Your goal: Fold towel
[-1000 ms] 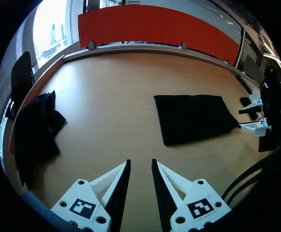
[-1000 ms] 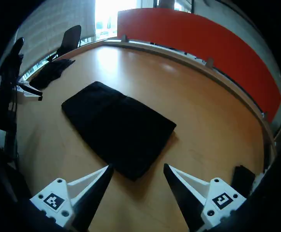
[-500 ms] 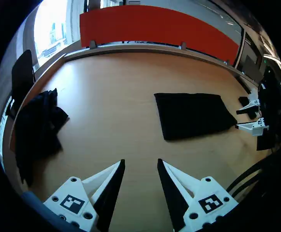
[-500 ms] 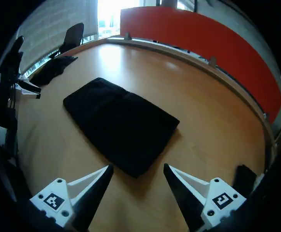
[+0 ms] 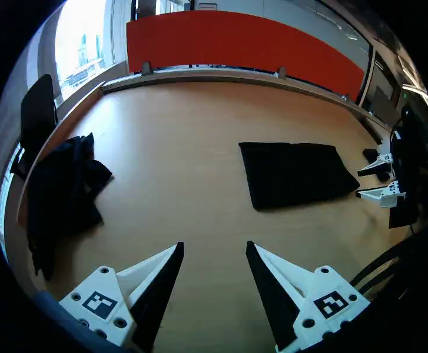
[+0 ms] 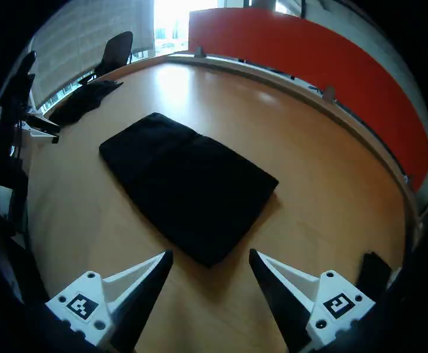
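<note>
Black folded towel (image 6: 187, 185) lay flat, creases lost in darkness, on a pale wooden table (image 5: 178, 147) below a red partition (image 5: 243, 41); left gripper (image 5: 214, 244) and right gripper (image 6: 211, 253) gaped empty.

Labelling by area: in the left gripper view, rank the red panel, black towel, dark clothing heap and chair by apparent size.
1. red panel, clearly largest
2. black towel and dark clothing heap: about alike, and the heap lies nearer the camera, so not ranked
3. chair, smallest
</note>
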The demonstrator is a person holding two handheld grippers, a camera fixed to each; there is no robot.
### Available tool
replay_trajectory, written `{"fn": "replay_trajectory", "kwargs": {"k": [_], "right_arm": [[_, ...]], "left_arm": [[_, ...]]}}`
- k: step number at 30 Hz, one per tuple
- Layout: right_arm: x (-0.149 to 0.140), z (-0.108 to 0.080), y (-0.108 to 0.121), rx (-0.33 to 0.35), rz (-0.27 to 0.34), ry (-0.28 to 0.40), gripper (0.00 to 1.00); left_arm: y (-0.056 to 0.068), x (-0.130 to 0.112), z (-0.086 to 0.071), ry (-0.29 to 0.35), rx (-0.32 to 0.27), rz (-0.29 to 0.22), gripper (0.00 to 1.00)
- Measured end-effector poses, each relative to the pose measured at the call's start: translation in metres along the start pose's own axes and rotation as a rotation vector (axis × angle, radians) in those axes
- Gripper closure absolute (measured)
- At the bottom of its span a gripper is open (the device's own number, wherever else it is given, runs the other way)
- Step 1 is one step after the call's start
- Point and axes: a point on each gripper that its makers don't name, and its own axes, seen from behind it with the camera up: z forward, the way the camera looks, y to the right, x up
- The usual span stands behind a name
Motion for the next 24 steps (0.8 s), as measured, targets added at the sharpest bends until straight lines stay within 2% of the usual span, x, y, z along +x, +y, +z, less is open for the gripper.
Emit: {"fn": "replay_trajectory", "kwargs": {"k": [3, 7, 22, 24], "right_arm": [[-0.001, 0.001, -0.001, 0.005, -0.007, -0.003, 0.01], [-0.002, 0.002, -0.002, 0.010, -0.015, -0.009, 0.08], [-0.007, 0.001, -0.003, 0.045, -0.013, -0.043, 0.70], [-0.008, 0.001, -0.003, 0.044, -0.009, -0.051, 0.75]], "left_arm": [[-0.003, -0.002, -0.003, -0.002, 0.007, -0.005, 0.22], [-0.006, -0.005, -0.006, -0.005, 0.014, -0.010, 0.23], [-0.015, -0.014, -0.013, -0.015, 0.029, -0.014, 0.22], [-0.015, -0.015, -0.013, -0.016, 0.030, -0.014, 0.22]]}}
